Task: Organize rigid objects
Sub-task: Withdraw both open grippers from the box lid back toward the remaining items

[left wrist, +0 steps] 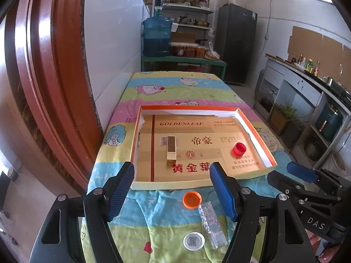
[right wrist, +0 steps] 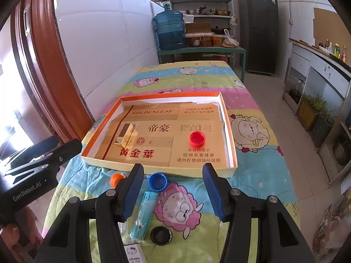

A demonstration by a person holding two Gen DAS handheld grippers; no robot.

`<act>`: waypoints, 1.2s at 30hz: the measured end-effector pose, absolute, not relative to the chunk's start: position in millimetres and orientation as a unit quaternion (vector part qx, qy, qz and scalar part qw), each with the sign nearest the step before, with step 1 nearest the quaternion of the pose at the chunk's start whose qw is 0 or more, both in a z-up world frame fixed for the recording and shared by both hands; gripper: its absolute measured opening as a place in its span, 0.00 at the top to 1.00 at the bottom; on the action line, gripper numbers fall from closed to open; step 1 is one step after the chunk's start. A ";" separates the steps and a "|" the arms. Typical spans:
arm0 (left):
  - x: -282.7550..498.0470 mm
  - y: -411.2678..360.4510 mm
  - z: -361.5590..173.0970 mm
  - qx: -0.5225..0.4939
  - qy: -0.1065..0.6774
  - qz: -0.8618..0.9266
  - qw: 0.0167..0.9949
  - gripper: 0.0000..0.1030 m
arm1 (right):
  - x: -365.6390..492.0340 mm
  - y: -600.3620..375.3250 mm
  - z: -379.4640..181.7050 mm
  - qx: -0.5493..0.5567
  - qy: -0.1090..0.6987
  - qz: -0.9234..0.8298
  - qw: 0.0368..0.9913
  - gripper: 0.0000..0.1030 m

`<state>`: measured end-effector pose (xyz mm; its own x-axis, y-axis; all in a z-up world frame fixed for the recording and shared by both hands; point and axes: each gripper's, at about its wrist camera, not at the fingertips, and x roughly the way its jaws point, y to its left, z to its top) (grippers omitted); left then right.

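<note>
Fingers of both grippers stand spread with nothing between them, as we see in each wrist view: the left gripper [left wrist: 172,188] wide apart, the right gripper [right wrist: 173,189] somewhat narrower, both hanging over the near part of the worktop [right wrist: 252,166] with its cartoon-sheep cloth. Beyond the tips of both lies the shallow orange-rimmed box lid [right wrist: 228,118], and inside it we find a small gold box [left wrist: 171,151] ahead of the left gripper, toward its left finger, and a red bottle cap [left wrist: 238,148] off past its right finger. Below and between the left fingers an orange bottle cap [left wrist: 192,199] rests on the cloth just outside the lid, with a clear patterned lighter [left wrist: 212,224] beside it and a white cap with a printed code [left wrist: 194,241] nearer still. Between the right fingers, close to the left one, we see a blue bottle cap [right wrist: 157,181], a pale blue lighter [right wrist: 142,214] below it, and a black cap [right wrist: 160,235] nearest the camera.
</note>
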<state>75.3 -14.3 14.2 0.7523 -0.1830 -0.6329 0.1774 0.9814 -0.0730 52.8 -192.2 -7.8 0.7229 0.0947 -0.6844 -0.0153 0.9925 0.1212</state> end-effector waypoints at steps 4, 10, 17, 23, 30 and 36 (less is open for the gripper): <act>68.9 -13.2 14.2 -0.007 0.340 -0.101 0.935 0.29 | 46.1 -189.5 -8.0 0.049 0.371 0.029 0.927 0.46; 61.9 -11.7 10.5 -0.007 0.342 -0.100 0.934 0.29 | 37.4 -185.3 -15.2 0.047 0.378 0.027 0.924 0.46; 59.0 -7.1 -0.8 -0.018 0.356 -0.097 0.929 0.29 | 31.0 -182.4 -24.0 0.049 0.388 0.028 0.920 0.46; 54.9 -6.6 -4.3 -0.021 0.356 -0.097 0.929 0.29 | 26.5 -181.4 -29.3 0.052 0.393 0.026 0.918 0.46; 45.1 -4.5 -9.5 -0.023 0.355 -0.098 0.929 0.29 | 19.9 -178.9 -32.4 0.047 0.393 0.024 0.918 0.46; 34.9 0.0 -19.7 -0.028 0.360 -0.104 0.927 0.29 | 9.8 -178.2 -37.7 0.040 0.396 0.020 0.917 0.46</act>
